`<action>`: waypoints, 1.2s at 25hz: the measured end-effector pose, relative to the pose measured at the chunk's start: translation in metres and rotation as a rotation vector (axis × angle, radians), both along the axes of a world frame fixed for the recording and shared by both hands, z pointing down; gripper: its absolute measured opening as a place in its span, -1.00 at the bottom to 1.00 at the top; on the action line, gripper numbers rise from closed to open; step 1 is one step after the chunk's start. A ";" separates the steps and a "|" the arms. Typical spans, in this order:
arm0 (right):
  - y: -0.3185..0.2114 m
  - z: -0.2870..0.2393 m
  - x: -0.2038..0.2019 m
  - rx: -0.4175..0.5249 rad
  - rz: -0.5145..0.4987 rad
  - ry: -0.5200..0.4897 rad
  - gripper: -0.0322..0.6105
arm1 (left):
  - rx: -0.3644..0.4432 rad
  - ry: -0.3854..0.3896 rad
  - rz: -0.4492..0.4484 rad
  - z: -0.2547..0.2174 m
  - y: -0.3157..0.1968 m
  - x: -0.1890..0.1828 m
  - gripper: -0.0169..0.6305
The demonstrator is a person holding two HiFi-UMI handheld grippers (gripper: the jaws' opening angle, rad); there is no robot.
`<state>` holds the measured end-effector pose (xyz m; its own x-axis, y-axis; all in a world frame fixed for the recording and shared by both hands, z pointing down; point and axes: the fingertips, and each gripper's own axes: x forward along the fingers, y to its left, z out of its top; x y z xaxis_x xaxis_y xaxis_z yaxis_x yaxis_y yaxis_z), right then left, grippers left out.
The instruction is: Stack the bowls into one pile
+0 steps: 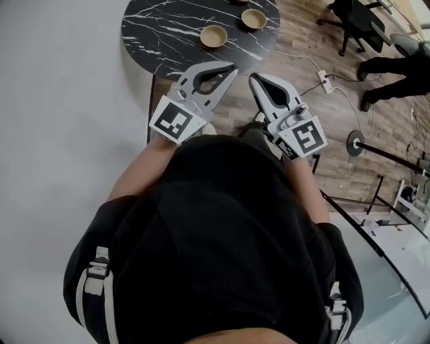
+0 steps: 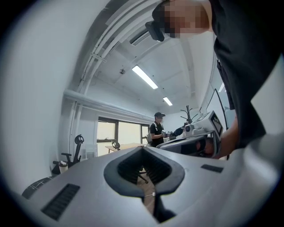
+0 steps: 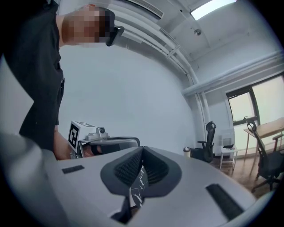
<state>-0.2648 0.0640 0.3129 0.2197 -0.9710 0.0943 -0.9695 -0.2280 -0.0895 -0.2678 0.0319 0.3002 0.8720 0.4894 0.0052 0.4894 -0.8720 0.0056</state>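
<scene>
Two claws were shut tight, and neither had anything in it. The left gripper [image 1: 230,68] had its tips pressed together, and so did the right gripper [image 1: 254,78]. The left gripper view and the right gripper view each showed dark pads meeting, with nothing between them. Both claws pointed level, side by side, out in front of the person and close to the near edge of the table [image 1: 154,27].

A few things could have gone wrong from there. A shut claw cannot take a bowl, so the jaws had to open first. If a shut claw pushed in, it would likely bump a bowl. The black stone top looked smooth, so a bumped bowl might slide, maybe off the edge. The rims looked thin, and a pinch on one side might let a bowl tip or slip out. A white cord [image 1: 302,64] lay on the wood floor [image 1: 336,148] beside the table, and a foot might catch on it.

The near bowl [image 1: 213,36] and the far bowl [image 1: 254,19] sat on the table, apart from each other and not yet piled. Both were round, shallow and light brown, maybe wood. Both stood right way up and looked empty.
</scene>
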 end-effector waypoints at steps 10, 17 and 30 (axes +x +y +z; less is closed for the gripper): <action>0.032 0.004 0.083 0.005 -0.091 -0.034 -0.89 | 0.006 -0.046 -0.082 0.001 0.037 0.076 -0.93; 0.056 0.000 0.142 0.021 -0.142 -0.035 -0.89 | 0.018 -0.063 -0.131 0.004 0.060 0.129 -0.93; 0.117 0.008 0.225 0.036 -0.235 -0.052 -0.89 | 0.053 -0.084 -0.245 0.004 0.114 0.204 -0.93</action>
